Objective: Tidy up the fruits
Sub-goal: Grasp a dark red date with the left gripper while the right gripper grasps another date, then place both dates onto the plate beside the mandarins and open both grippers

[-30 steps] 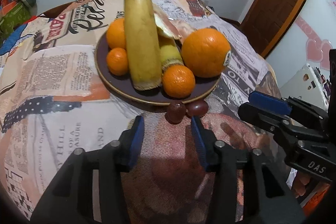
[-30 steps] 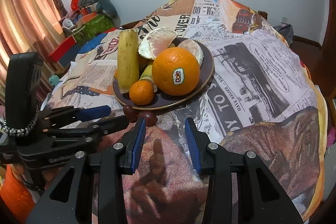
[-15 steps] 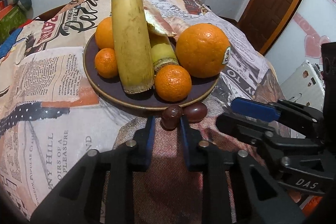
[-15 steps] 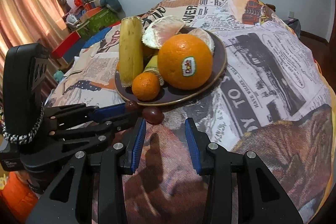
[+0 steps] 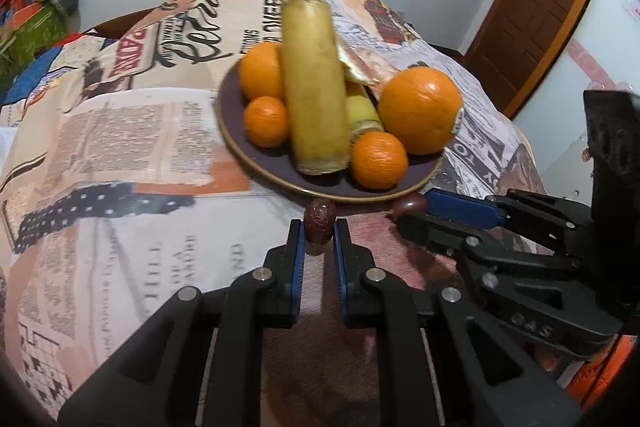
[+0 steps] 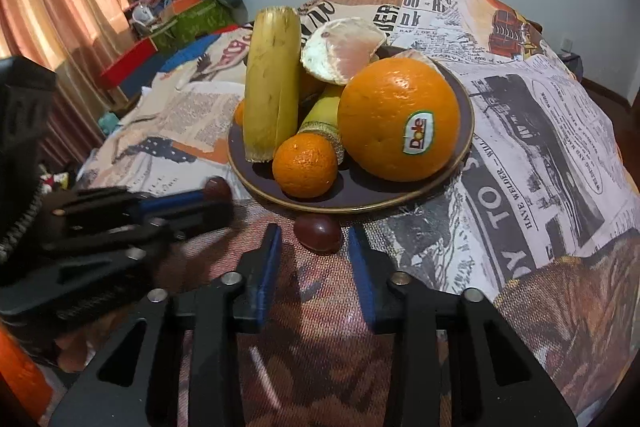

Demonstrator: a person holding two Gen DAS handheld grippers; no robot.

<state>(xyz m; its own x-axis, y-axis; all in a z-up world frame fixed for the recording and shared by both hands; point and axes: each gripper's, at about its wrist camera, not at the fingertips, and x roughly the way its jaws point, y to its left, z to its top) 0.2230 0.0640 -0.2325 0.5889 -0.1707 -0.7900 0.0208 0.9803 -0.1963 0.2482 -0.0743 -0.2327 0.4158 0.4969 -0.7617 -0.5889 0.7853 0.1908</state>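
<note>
A dark purple plate (image 5: pixel 234 115) holds a large stickered orange (image 6: pixel 398 119), small mandarins (image 5: pixel 379 159), a yellow cut stalk (image 5: pixel 316 87) and a peeled citrus segment (image 6: pixel 344 49). My left gripper (image 5: pixel 319 231) is shut on a dark red date (image 5: pixel 319 223) just in front of the plate's rim; the same gripper shows blurred in the right wrist view (image 6: pixel 216 197). A second date (image 6: pixel 318 233) lies on the cloth against the plate's rim. My right gripper (image 6: pixel 314 241) stands around it, jaws closing, with small gaps still on both sides.
The table is covered with a newspaper-print cloth (image 5: pixel 120 147). A wooden door (image 5: pixel 532 7) stands at the back right. Boxes and bundled fabric (image 6: pixel 192 7) pile up by a curtain (image 6: pixel 60 7) at the left. The two grippers are close together in front of the plate.
My left gripper shut on one date and drew it away from the other. My right gripper moved forward until the second date lay between its narrowing jaws.
</note>
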